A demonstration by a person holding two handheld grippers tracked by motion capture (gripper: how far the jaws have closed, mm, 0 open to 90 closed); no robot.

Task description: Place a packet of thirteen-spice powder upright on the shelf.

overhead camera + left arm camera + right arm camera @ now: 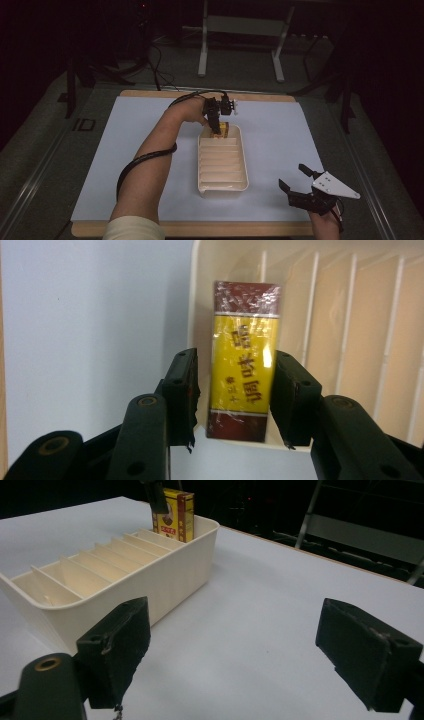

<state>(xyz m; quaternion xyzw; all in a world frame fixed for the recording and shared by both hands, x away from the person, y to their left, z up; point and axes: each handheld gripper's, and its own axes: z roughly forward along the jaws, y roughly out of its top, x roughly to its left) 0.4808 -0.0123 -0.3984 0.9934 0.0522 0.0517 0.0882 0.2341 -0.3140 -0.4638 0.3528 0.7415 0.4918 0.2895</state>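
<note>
A yellow and dark-red wrapped box [222, 131] [243, 365] [174, 514] stands upright in the far end slot of a cream tray [223, 187] [350, 315] [165, 575] with several dividers. My left gripper [216, 126] [232, 405] reaches down over that end of the tray, its jaws on either side of the box. A thin gap shows between the left pad [182, 390] and the box, so the jaws stand open around it. My right gripper [292, 176] [235, 645] hovers wide open near the table's front right, with nothing between its jaws.
The tray sits mid-table on a pale sheet [140, 165] over a wooden tabletop [200, 229]. The other tray slots hold nothing. A metal stand [240, 30] is on the floor beyond the table. The left gripper's cable [135, 165] loops along the forearm.
</note>
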